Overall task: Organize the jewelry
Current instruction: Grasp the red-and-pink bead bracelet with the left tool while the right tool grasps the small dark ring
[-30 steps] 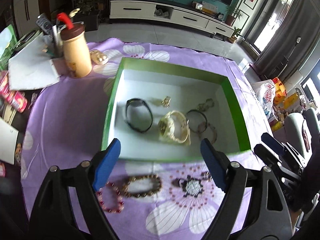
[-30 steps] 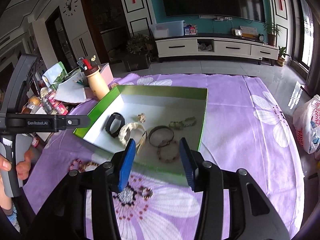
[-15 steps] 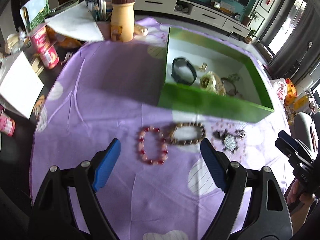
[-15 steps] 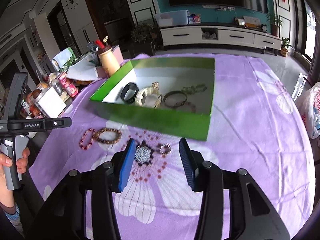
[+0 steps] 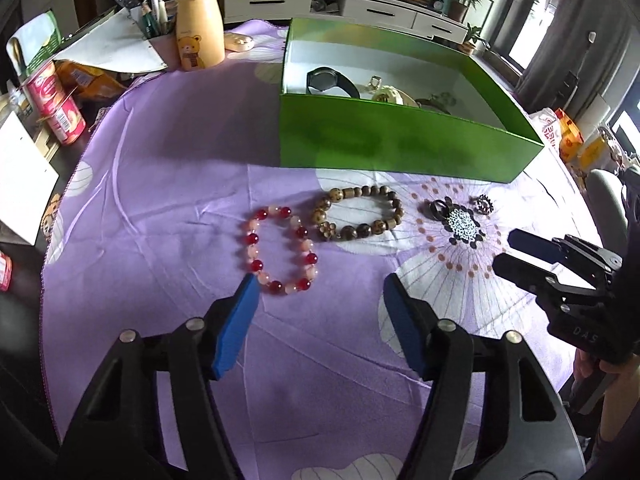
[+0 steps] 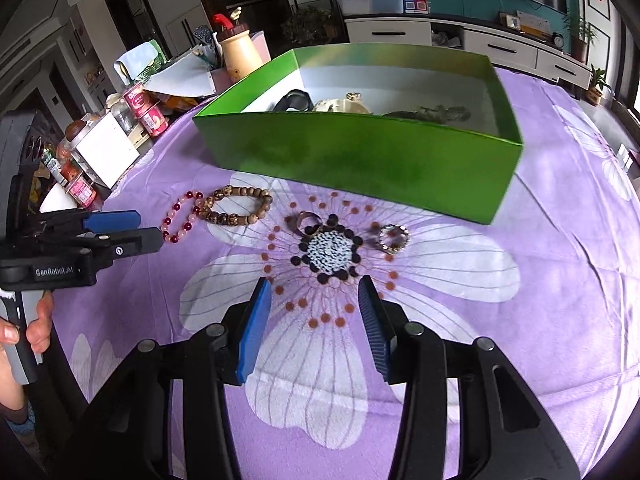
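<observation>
A green box (image 5: 400, 148) (image 6: 360, 160) holds a black band (image 5: 332, 82), a cream bracelet and other pieces. On the purple cloth in front lie a red-and-pink bead bracelet (image 5: 280, 250) (image 6: 180, 220), a brown bead bracelet (image 5: 358, 212) (image 6: 238, 204), a dark ring (image 5: 438, 208) (image 6: 306, 220) and a sparkly ring (image 5: 482, 203) (image 6: 394, 238). My left gripper (image 5: 318, 284) is open and empty, just short of the red bracelet. My right gripper (image 6: 314, 288) is open and empty, before the two rings.
A yellow bear bottle (image 5: 198, 24) and pen holder stand behind the box at the left. Red cans (image 5: 56, 102), snack bags and papers crowd the table's left edge. Each gripper shows in the other's view, the right (image 5: 560, 264) and the left (image 6: 100, 232).
Both grippers have pulled back from above the box and dropped low toward the cloth. The loose bracelets and rings now lie right ahead of them. Jaws stay open.
</observation>
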Available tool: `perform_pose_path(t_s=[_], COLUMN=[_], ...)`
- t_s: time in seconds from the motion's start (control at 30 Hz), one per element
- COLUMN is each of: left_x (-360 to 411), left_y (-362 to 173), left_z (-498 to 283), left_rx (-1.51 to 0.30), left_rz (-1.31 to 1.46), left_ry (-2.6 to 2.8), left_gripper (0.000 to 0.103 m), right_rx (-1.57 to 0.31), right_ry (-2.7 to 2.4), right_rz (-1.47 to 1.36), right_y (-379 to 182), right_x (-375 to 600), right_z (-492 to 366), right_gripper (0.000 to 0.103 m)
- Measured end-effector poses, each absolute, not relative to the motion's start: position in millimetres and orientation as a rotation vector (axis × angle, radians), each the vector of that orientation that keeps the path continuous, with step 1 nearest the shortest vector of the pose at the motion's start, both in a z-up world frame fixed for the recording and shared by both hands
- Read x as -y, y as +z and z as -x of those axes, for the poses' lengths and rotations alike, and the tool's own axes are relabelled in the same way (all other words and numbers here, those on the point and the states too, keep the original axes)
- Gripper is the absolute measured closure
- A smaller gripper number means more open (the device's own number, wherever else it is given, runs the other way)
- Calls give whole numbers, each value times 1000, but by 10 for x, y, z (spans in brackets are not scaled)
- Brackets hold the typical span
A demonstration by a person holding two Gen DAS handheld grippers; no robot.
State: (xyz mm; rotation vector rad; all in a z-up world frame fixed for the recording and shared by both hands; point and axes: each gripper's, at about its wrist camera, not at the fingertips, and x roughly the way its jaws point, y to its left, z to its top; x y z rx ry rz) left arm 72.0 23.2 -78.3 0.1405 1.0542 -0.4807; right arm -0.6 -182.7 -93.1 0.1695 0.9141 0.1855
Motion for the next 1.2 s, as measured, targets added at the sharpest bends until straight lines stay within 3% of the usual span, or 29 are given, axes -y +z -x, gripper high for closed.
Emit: perform_pose_path(t_s=[0.53, 0.77, 0.87, 0.97, 1.2], left_x=[-64, -60, -128, -145, -213], left_y=[-1038, -1076, -1080, -1082, -1072], left_z=[-904, -882, -907, -903, -945], left_rx=[-1095, -1074, -1076, -1072, -1102], left_rz=[-192, -227, -195, -180, -97], left_ry=[-524, -496, -490, -487, -484], left_gripper=[69, 87, 94, 95, 96], right_rx=[-921, -916, -912, -911, -909], right_ry=[175, 154, 135, 125, 134], right_rz=[-114, -72, -31, -7, -51], right_y=[-1098, -1103, -1106, -1107, -1103], right_x=[1668, 1583, 1528, 1512, 1555], right_z=[-387, -526, -562, -573, -518], right_gripper=[57, 57, 68, 81, 84])
